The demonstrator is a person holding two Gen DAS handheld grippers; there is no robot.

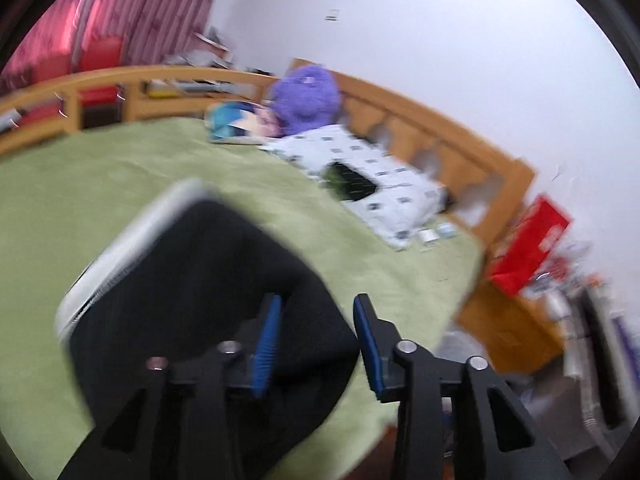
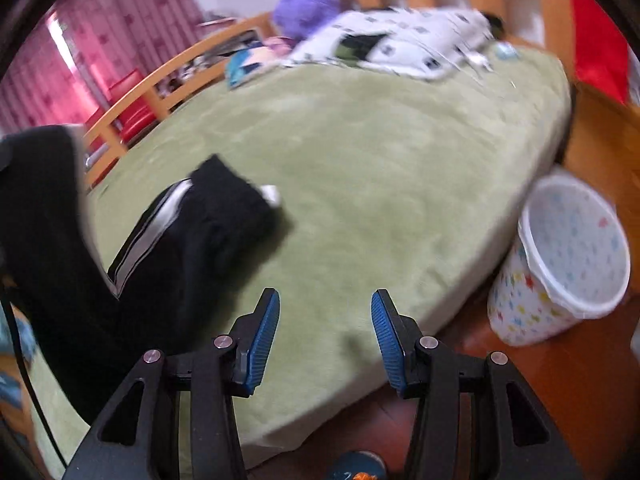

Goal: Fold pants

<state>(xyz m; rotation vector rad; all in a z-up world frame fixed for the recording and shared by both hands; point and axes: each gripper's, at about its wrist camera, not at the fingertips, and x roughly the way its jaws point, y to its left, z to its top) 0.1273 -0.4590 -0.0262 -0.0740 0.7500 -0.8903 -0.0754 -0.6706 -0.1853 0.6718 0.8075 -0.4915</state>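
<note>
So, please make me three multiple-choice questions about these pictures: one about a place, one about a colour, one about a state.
1. Where do the black pants lie?
A. in the bin
B. on the green blanket
C. on the floor

2. What colour is the plush toy at the headboard?
A. purple
B. yellow
C. brown

3. How is the right tool now?
A. shut on the pants
B. shut on the pillow
C. open and holding nothing

Answers:
1. B, since the pants rest on the blanket, left of the right tool.
2. A, since its fur is purple in both views.
3. C, since its blue pads stand apart with only blanket between them; the left tool is open too.
</note>
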